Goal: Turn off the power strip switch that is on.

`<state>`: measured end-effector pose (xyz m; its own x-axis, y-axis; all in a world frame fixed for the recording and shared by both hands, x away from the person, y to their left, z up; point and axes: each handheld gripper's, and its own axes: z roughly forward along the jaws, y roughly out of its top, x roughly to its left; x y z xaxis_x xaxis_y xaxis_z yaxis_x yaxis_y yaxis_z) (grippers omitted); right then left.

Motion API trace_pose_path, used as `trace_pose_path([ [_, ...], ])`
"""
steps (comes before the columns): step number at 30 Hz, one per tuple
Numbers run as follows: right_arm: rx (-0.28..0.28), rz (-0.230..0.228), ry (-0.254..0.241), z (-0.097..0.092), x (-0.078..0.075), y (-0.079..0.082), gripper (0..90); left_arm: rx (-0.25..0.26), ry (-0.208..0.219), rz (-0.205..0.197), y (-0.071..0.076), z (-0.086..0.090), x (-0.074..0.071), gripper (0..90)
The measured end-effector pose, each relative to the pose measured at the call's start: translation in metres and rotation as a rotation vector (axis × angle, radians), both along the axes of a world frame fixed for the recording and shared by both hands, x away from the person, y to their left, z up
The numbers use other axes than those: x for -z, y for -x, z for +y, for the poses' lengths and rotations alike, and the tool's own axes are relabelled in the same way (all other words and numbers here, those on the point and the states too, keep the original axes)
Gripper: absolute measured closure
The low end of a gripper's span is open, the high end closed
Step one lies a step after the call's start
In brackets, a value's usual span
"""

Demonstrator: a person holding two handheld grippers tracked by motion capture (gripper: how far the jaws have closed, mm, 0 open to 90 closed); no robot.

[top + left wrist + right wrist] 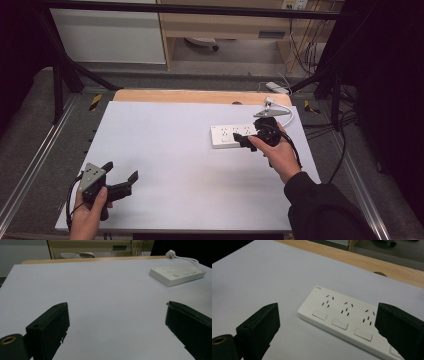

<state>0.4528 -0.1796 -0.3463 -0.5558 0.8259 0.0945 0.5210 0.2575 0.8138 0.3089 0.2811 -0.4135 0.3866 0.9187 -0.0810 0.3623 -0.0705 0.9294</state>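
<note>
A white power strip (229, 135) with three sockets and three switches lies flat on the white table sheet (175, 150), right of centre. My right gripper (246, 141) hovers over the strip's right end, open, its black jaws spread wide above the power strip (342, 317) in the right gripper view (327, 305). Near the front left corner my left gripper (120, 171) is open and holds nothing. Its own view (116, 307) looks across bare sheet to the power strip (177, 273) at the far right, with the strip's white plug (170, 253) beyond it.
A wooden table edge (200, 96) runs along the back of the sheet. The strip's white cable and plug (270, 102) lie at the back right. Metal frame rails (30, 165) flank the table, and dark cables (345, 130) hang at the right.
</note>
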Motion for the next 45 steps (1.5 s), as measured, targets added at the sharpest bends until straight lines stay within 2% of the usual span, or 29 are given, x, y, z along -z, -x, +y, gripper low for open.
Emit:
trace_pose_path([
  [4, 0.007, -0.016, -0.020, 0.000, 0.001, -0.006, 6.5, 0.007, -0.011, -0.003, 0.000, -0.002, 0.000, 5.2],
  [10, 0.036, -0.015, -0.070, -0.005, 0.002, -0.016, 6.3, 0.008, -0.007, 0.000, -0.001, 0.000, 0.000, 5.2],
  [19, 0.061, -0.024, -0.085, -0.005, 0.005, -0.032, 6.9, 0.016, -0.016, -0.002, -0.002, -0.001, 0.000, 5.2],
  [23, 0.064, -0.024, -0.096, -0.002, 0.003, -0.035, 6.6, 0.020, -0.015, 0.002, -0.001, -0.001, 0.000, 5.2],
  [28, 0.056, -0.023, -0.088, 0.003, 0.003, -0.037, 8.0, 0.028, -0.014, 0.002, -0.002, -0.003, 0.000, 5.2],
  [39, 0.012, -0.026, -0.059, 0.021, 0.006, -0.040, 24.2, 0.036, -0.020, 0.007, -0.002, -0.003, 0.000, 5.2],
  [40, 0.006, -0.025, -0.063, 0.022, 0.007, -0.040, 28.6, 0.036, -0.018, 0.006, -0.002, -0.003, 0.000, 5.2],
  [45, 0.003, -0.042, -0.057, 0.026, 0.009, -0.039, 37.4, 0.037, -0.021, 0.007, -0.002, -0.003, 0.000, 5.2],
])
